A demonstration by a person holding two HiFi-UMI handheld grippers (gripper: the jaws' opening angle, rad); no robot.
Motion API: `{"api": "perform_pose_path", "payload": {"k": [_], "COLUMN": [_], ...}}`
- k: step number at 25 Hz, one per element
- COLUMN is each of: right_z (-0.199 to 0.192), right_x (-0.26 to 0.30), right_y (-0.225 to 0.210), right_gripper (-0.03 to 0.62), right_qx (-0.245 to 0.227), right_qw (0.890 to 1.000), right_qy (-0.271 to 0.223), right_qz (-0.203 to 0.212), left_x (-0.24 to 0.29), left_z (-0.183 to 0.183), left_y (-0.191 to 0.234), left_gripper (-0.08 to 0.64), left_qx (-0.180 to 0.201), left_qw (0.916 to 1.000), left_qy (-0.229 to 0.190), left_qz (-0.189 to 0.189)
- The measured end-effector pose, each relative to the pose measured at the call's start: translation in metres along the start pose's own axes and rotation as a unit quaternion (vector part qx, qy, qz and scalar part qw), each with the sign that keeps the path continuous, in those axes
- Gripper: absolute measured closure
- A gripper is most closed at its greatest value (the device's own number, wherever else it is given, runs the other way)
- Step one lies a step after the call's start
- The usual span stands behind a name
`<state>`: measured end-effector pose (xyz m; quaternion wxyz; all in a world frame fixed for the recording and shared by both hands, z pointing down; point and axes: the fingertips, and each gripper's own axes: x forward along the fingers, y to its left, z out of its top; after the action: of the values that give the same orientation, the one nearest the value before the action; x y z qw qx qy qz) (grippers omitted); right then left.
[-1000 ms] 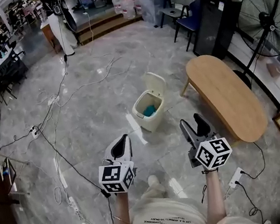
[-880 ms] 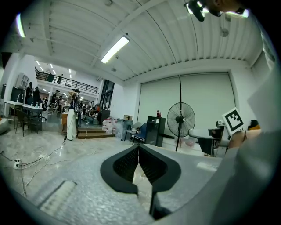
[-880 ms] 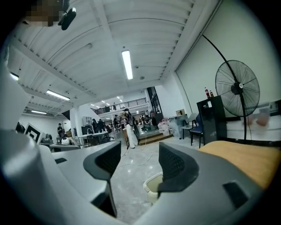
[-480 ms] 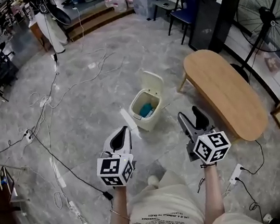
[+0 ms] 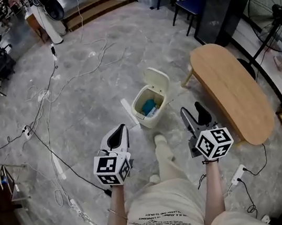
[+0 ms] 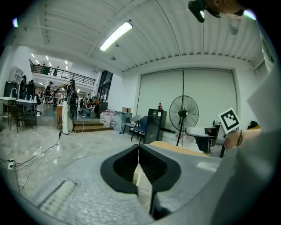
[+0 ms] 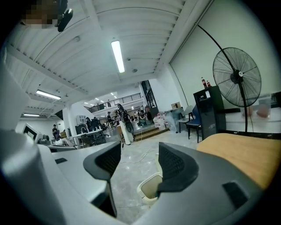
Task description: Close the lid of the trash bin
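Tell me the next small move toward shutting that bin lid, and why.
Probably carry the right hand-held gripper forward to the lid: it stands raised on the open trash bin's far side, and the gripper, jaws apart and empty, hangs short of it.

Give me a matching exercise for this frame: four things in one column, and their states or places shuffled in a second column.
Column one
1. bin lid
2. left gripper
3. right gripper
4. wooden table

Column two
A. fingers apart, nothing held between them
B. tipped up, leaving the trash bin open
C. fingers together
D. stands on the floor to the right of the bin in the head view

Right pairs: 1-B, 2-C, 3-A, 4-D
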<state>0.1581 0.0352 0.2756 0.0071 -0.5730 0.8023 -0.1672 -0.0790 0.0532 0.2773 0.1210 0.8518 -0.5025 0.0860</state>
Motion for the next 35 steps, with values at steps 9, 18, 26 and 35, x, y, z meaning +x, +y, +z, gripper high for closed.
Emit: {"api": "perform_pose_path", "payload": {"k": [9, 18, 26, 35], "right_z": [-0.003, -0.038, -0.083, -0.127], "right_x": [0.105, 0.211, 0.279, 0.321], "right_y": [-0.041, -0.084, -0.125, -0.150], "right_gripper": [0.336, 0.336, 0.336, 0.336], "right_qx": [-0.002, -0.009, -0.036, -0.065], "right_qw": [0.999, 0.990, 0.979, 0.966], "right_qy": [0.053, 0.140, 0.199, 0.249], "right_qz": [0.005, 0.014, -0.002, 0.002], "left_x": [0.089, 0.181, 0.239, 0.273], "left_z": [-0.005, -0.021, -0.061, -0.094], "left_y": [0.044, 0.084, 0.102, 0.110], "left_gripper": [0.537, 0.537, 0.537, 0.537], "left_qx": [-0.036, -0.074, -0.108, -0.136], "left_qw": [0.9983, 0.9923, 0.9837, 0.9748], "left_qy": [0.044, 0.092, 0.134, 0.163], "left_qz": [0.015, 0.038, 0.053, 0.068]}}
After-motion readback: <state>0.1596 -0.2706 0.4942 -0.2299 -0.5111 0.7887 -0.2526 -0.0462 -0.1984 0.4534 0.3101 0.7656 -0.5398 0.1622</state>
